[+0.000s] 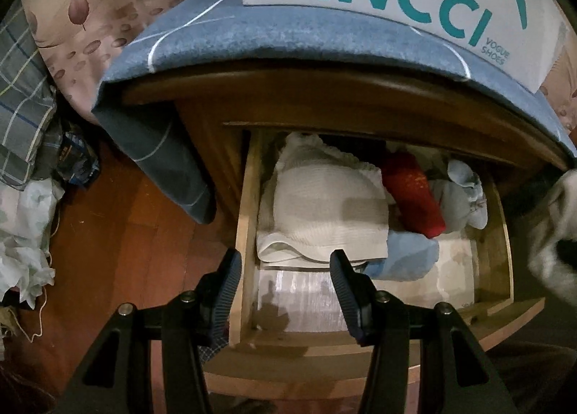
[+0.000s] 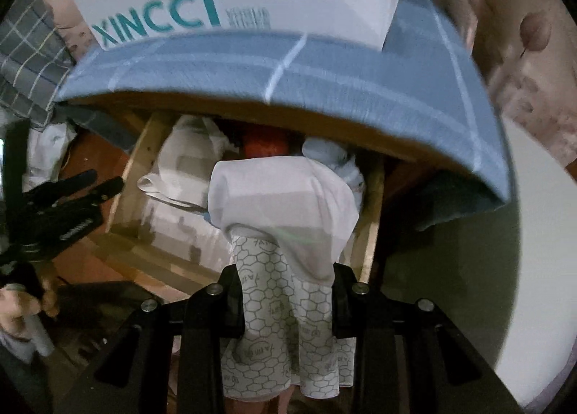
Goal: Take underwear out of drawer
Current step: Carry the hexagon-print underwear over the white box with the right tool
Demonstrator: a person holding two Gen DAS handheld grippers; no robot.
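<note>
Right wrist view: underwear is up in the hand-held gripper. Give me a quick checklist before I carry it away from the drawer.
1. Right hand-held gripper shut on the underwear: ok.
2. Fabric hangs both ways from the jaws; how secure the pinch is: cannot tell.
3. Underwear free of the other clothes in the drawer: cannot tell, it hides what lies beneath.
4. Left hand-held gripper open, holding nothing, over the drawer's left front corner: ok.
5. Overhanging blue cloth apart from the underwear: ok.
</note>
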